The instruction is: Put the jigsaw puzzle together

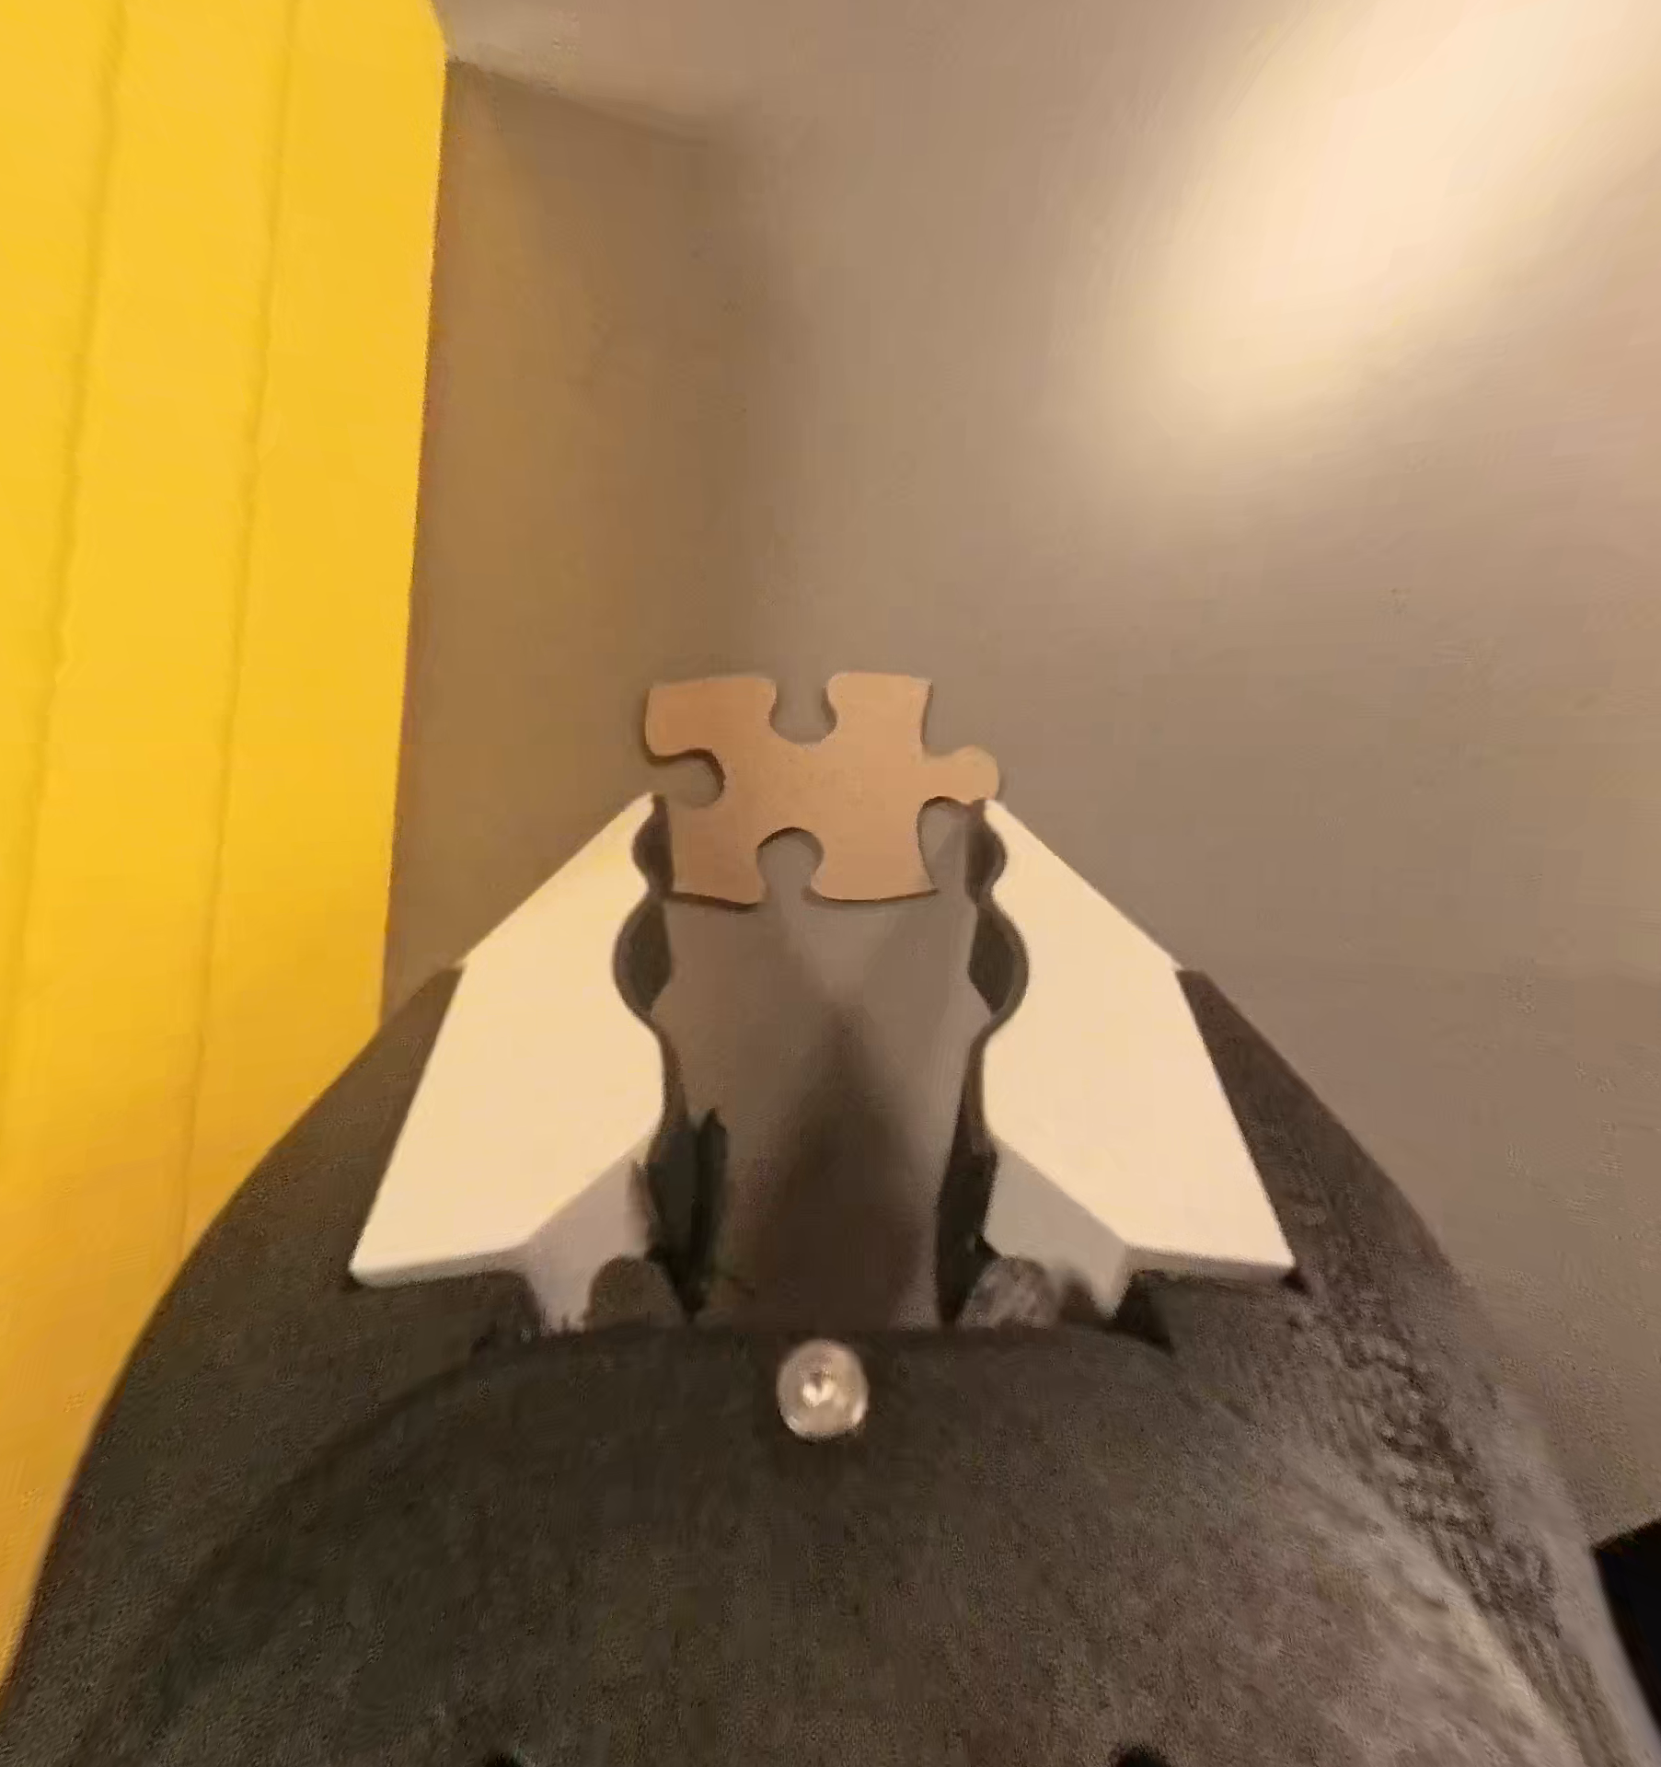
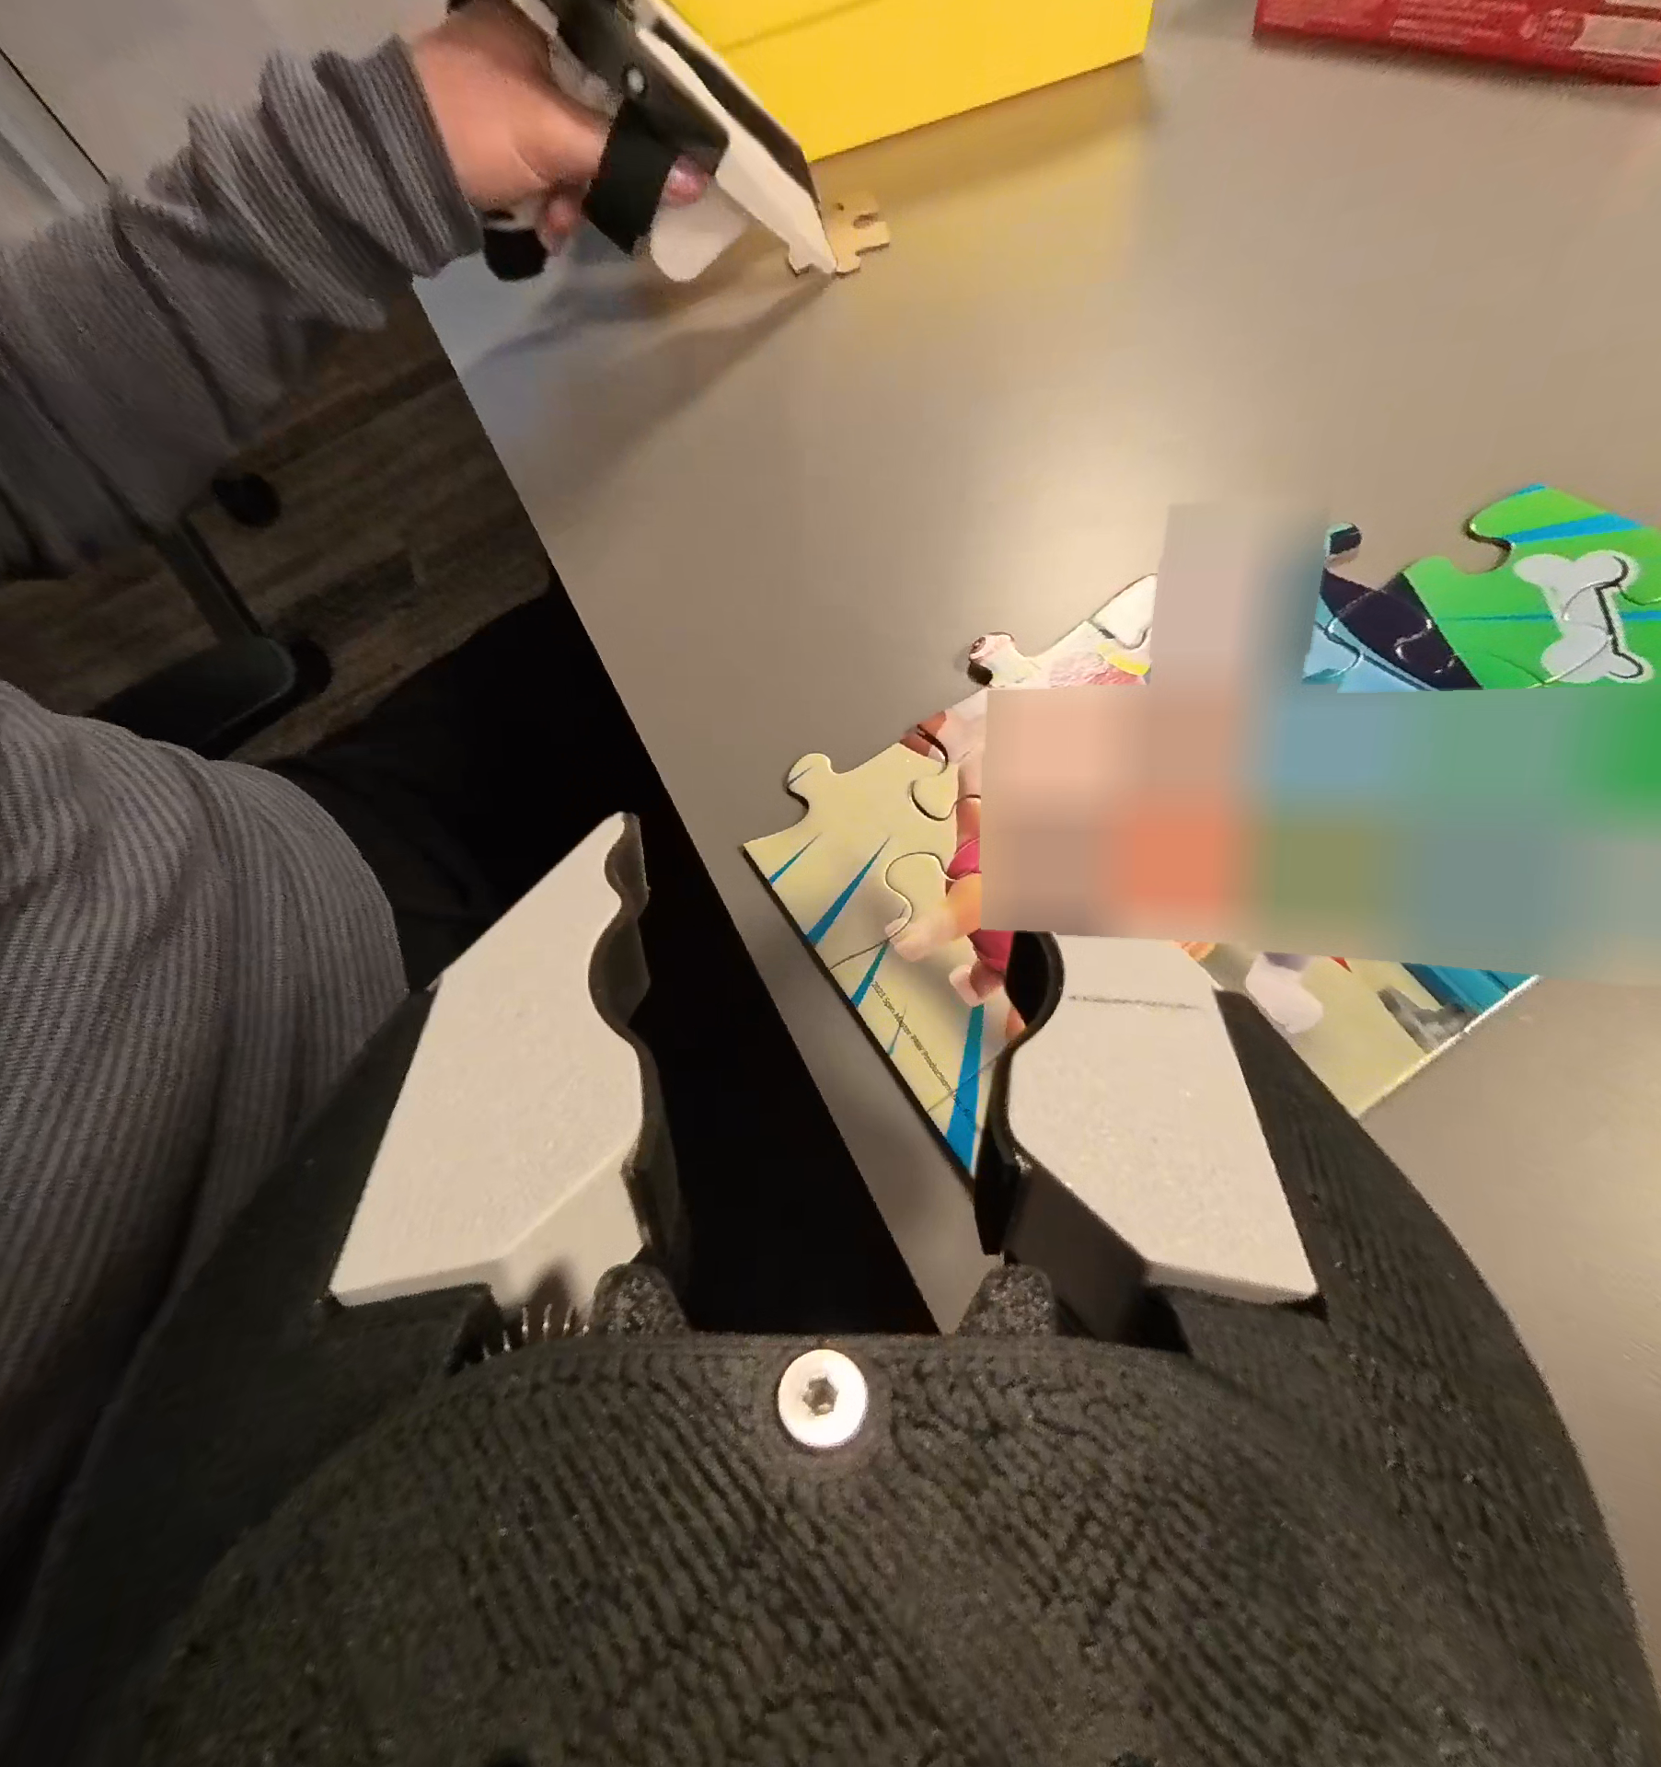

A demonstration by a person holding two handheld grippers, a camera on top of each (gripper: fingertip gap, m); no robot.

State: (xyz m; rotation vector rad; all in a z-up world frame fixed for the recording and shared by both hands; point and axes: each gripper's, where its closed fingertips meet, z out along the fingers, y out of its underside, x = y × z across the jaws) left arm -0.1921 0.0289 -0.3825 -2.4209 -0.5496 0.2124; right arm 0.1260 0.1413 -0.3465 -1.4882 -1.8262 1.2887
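A brown cardboard puzzle piece (image 1: 807, 794) lies picture side down on the grey table (image 1: 1285, 669). My left gripper (image 1: 817, 813) is open with its white fingers (image 1: 539, 1052) on either side of the piece's near part. A gap shows at the right pad, so the piece is not gripped. The right wrist view shows this gripper (image 2: 807, 239) tip-down at the piece (image 2: 860, 228), held by a hand (image 2: 520, 143). My right gripper (image 2: 831, 880) is open and empty, straddling the table's near edge beside a partly assembled colourful puzzle (image 2: 864, 861). Its right fingertip is hidden by a blurred patch.
A yellow box (image 1: 186, 574) stands close to the left of the brown piece and also shows in the right wrist view (image 2: 903, 67). A red box (image 2: 1476, 38) sits at the far right. A grey ribbed sleeve (image 2: 138, 956) and dark floor lie beyond the table edge.
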